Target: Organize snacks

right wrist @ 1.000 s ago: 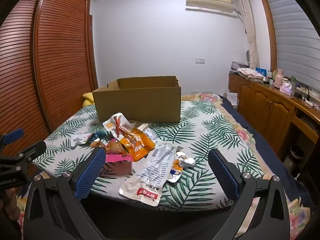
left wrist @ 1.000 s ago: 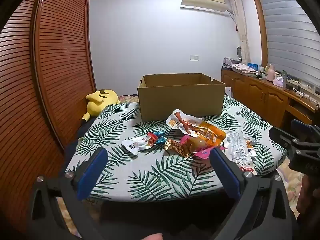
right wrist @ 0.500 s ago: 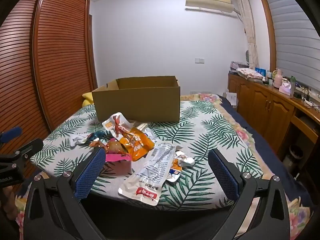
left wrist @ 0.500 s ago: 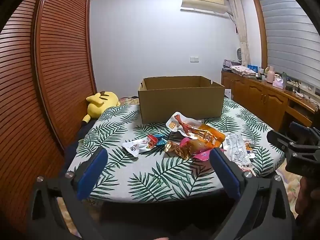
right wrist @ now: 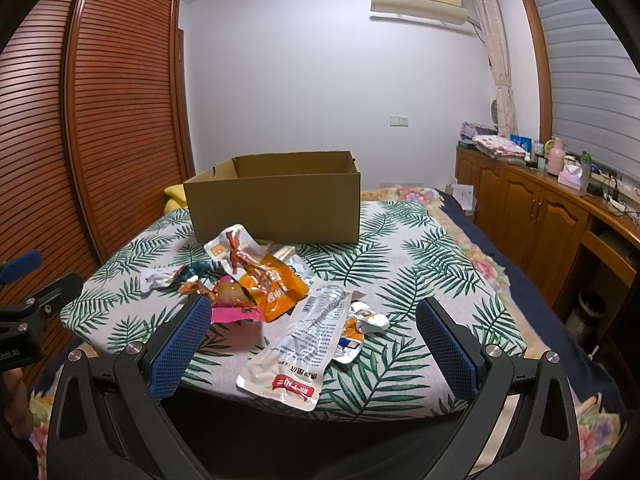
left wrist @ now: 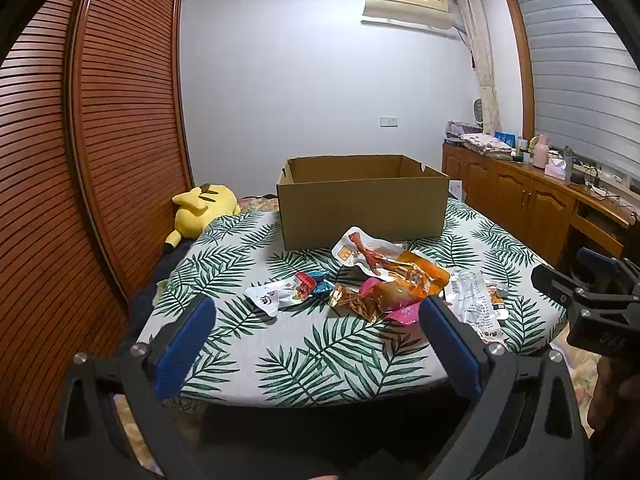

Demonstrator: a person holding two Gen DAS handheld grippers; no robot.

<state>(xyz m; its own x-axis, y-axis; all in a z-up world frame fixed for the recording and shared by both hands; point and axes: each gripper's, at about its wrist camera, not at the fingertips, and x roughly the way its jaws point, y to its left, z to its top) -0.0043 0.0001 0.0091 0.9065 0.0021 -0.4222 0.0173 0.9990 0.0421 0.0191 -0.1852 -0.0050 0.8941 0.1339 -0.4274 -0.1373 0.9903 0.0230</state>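
crinkly foil snack packets (left wrist: 384, 280) heaped on leaf-print worktop (left wrist: 320, 352) before open cardboard box (left wrist: 362, 204); left tongs (left wrist: 316, 312) and right tongs (right wrist: 314, 314) gaping wide, empty.

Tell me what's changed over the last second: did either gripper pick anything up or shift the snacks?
Nothing was grasped or released. The left gripper tilted slightly, so the cardboard box and snack pile sit a little lower in its view. The right gripper barely moved. Both remain open and empty, short of the leaf-print table. Snacks and box lie as before.
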